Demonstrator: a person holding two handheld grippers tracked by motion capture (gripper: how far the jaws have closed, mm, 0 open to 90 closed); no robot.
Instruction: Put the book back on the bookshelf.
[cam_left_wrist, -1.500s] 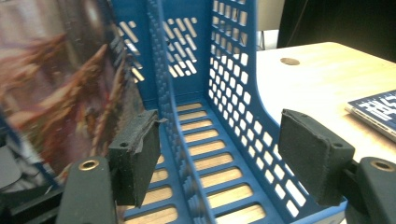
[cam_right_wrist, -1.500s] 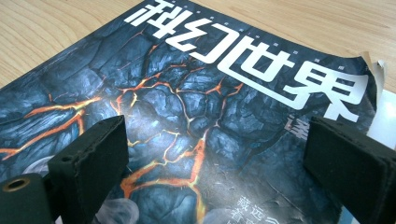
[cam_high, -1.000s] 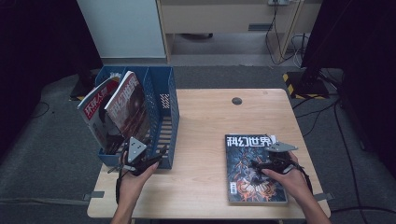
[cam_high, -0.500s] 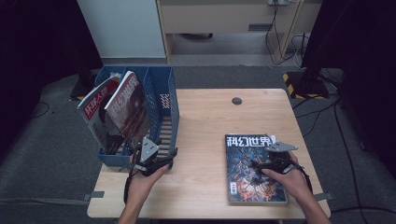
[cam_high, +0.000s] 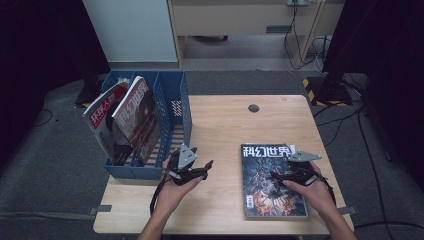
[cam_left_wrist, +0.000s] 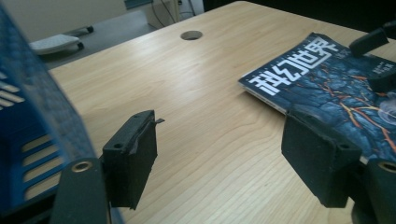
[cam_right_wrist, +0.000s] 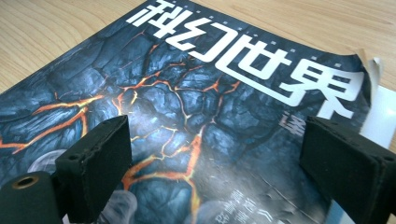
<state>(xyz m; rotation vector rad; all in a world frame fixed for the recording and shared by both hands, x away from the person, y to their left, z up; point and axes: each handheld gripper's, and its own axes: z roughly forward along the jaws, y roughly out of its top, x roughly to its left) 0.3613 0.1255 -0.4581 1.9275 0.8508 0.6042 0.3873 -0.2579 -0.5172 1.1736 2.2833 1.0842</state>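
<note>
A glossy magazine (cam_high: 272, 181) with a dark cracked-rock cover veined in orange and white block lettering lies flat on the pale wood-grain tabletop (cam_high: 225, 125), well to the right of the blue slotted plastic file rack (cam_high: 172, 107). The rack's compartments hold two magazines (cam_high: 125, 120) leaning upright; what else sits behind them is hard to make out. The right gripper (cam_high: 287, 172) hovers low over the flat magazine's cover, its foam-padded black jaws spread wide, the cover below and between them. The left gripper (cam_high: 200, 170), just right of the rack's front corner, has jaws apart with nothing in them.
</note>
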